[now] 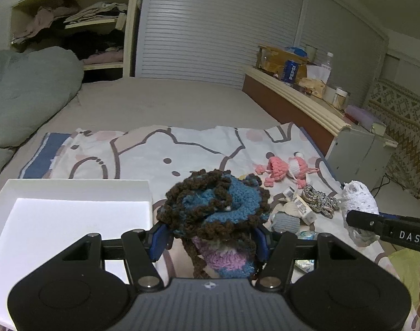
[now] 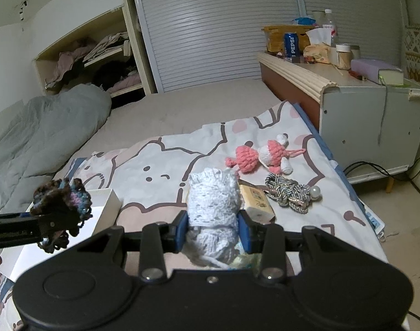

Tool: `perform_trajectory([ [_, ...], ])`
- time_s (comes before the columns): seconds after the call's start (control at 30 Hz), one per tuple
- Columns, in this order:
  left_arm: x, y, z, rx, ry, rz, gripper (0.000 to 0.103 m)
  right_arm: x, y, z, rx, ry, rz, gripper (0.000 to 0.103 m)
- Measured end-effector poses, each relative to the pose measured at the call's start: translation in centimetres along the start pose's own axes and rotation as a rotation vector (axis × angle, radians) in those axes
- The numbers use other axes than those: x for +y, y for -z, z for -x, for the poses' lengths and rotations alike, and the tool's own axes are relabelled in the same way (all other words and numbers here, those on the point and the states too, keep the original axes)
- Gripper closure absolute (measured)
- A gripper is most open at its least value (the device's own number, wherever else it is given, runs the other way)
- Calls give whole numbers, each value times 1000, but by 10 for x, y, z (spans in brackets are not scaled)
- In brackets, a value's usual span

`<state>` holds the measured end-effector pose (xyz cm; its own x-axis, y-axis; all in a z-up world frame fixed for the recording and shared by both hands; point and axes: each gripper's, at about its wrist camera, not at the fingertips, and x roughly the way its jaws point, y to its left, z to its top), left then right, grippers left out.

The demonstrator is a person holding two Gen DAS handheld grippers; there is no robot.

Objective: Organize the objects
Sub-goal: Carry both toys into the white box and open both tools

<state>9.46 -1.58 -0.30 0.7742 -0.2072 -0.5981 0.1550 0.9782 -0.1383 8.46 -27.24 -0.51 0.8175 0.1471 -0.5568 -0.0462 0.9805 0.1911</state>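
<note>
- Where the two views overlap, a brown-edged blue crochet piece (image 1: 215,207) sits clamped between the jaws of the left gripper (image 1: 210,241), raised above the bed beside a white box (image 1: 72,190).
- The right gripper (image 2: 213,231) has its jaws closed on a white lace bundle (image 2: 214,207), held over the printed cover (image 2: 160,162).
- The white box lies open on the cover's left part, its rim just beside the crochet piece.
- On the cover to the right lie two pink knitted toys (image 2: 258,157), touching each other.
- Nearer the camera rests a grey braided cord (image 2: 285,193) with a pearl bead at one end.
- A small tan packet (image 2: 255,200) lies just beside the lace bundle.
- Beyond the bed, a Pepsi can (image 2: 290,44) stands on the headboard shelf (image 2: 295,74) among boxes and tissues.
- A grey duvet (image 2: 44,129) is heaped at the bed's left side.
</note>
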Motion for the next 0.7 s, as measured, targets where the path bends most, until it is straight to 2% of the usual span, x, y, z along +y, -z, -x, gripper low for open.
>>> perform_trajectory([
  [0.27, 25, -5, 22, -27, -37, 18, 41, 21, -2, 3, 0, -6, 16, 64],
  [0.4, 44, -3, 33, -41, -83, 23, 40, 37, -2, 0, 6, -18, 23, 64],
  [0.7, 93, 6, 47, -18, -171, 66, 39, 87, 4, -14, 37, -75, 35, 64],
])
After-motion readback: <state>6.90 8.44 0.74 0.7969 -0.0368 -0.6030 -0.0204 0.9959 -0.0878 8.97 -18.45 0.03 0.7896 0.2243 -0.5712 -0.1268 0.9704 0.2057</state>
